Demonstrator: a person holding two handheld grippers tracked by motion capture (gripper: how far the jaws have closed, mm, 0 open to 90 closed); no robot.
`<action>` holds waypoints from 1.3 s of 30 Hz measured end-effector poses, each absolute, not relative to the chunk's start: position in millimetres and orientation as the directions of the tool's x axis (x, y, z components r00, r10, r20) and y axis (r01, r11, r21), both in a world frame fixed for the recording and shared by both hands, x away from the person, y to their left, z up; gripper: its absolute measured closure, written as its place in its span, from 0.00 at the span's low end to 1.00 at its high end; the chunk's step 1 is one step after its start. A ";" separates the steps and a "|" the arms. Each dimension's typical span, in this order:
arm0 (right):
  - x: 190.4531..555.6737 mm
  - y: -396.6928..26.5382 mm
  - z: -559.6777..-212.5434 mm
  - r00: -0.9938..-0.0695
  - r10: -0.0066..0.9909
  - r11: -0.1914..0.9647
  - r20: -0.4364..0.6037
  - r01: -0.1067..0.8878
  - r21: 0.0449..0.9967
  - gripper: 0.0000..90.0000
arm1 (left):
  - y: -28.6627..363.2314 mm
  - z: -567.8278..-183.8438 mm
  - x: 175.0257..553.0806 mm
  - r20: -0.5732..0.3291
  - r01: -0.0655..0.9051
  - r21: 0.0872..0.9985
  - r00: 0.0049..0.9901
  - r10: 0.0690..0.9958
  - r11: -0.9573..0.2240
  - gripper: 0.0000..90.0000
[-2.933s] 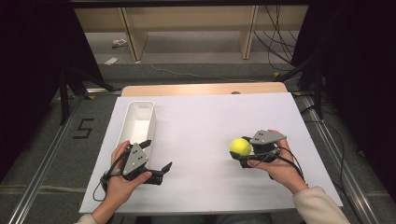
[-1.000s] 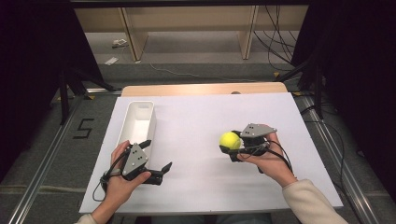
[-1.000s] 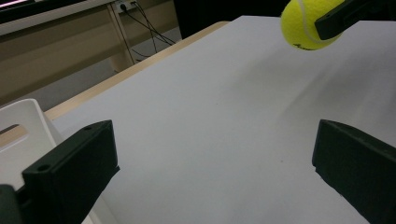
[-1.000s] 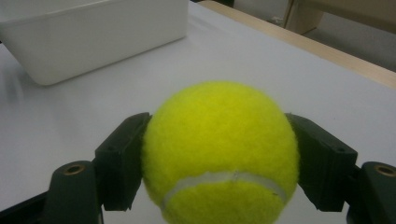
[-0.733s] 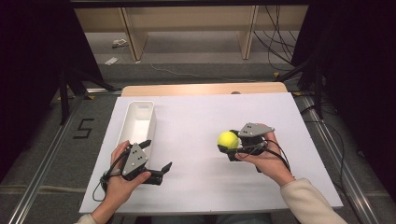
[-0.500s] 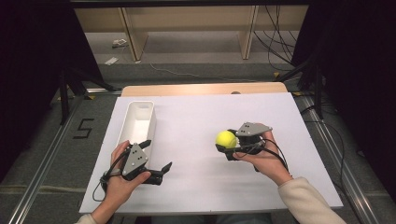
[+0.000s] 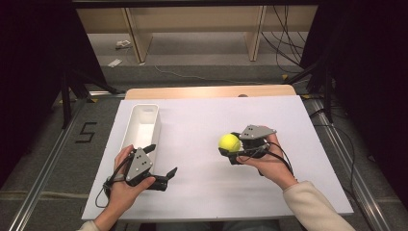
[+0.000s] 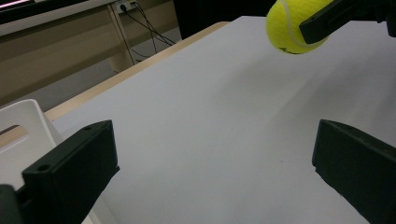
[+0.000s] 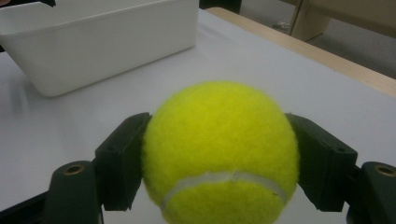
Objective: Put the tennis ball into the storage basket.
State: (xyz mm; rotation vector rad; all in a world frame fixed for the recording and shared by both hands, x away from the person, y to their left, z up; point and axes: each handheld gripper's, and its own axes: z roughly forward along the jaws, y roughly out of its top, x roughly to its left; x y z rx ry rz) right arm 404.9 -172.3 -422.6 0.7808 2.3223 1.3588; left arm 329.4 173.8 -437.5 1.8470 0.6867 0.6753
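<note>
A yellow tennis ball (image 7: 229, 142) (image 9: 219, 149) is clamped between the jaws of my right gripper (image 7: 231, 149), held above the white table right of centre. In the left gripper view the ball (image 8: 294, 28) hangs at the upper right. My left gripper (image 7: 161, 161) (image 8: 215, 168) rests low at the front left, open wide with nothing between its jaws. A long white bin (image 7: 143, 124) (image 9: 93, 42) stands at the left, just beyond the left gripper; its corner (image 8: 23, 140) shows beside the left jaw.
The white table top (image 7: 202, 110) has a wooden strip (image 7: 207, 91) along its far edge. Beyond it stand wooden shelf legs (image 7: 255, 33) and floor cables (image 7: 288, 43). A metal rail (image 7: 43, 168) runs along the floor at the left.
My right gripper has carried the tennis ball leftward, toward the table's middle and slightly away from the person. The left gripper has stayed still and open.
</note>
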 end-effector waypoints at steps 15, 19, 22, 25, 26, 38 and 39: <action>407.2 -165.2 -421.5 -0.797 0.604 0.391 -0.014 0.281 0.877 0.30 | 173.7 -437.5 329.3 0.141 0.153 0.932 0.681 0.719 -0.328 0.00; 408.1 -162.8 -420.3 -0.797 0.604 0.387 -0.014 0.278 0.879 0.30 | 173.6 -437.5 329.2 0.141 0.152 0.932 0.681 0.719 -0.328 0.00; 408.9 -161.2 -419.6 -0.798 0.602 0.386 -0.013 0.278 0.880 0.30 | 173.8 -437.5 329.1 0.140 0.153 0.933 0.682 0.718 -0.327 0.00; 409.4 -159.7 -419.7 -0.799 0.601 0.387 -0.013 0.277 0.879 0.30 | 173.7 -437.5 329.1 0.141 0.152 0.932 0.682 0.718 -0.328 0.00; 409.6 -159.1 -419.8 -0.798 0.602 0.386 -0.013 0.277 0.880 0.30 | 173.6 -437.6 329.1 0.141 0.152 0.932 0.682 0.717 -0.328 0.00; 410.7 -155.0 -418.6 -0.799 0.602 0.383 -0.012 0.275 0.882 0.30 | 173.5 -437.5 329.0 0.142 0.152 0.932 0.683 0.717 -0.329 0.00; 410.9 -154.7 -418.6 -0.799 0.602 0.382 -0.012 0.274 0.882 0.30 | 173.6 -437.6 329.0 0.142 0.152 0.932 0.683 0.717 -0.330 0.00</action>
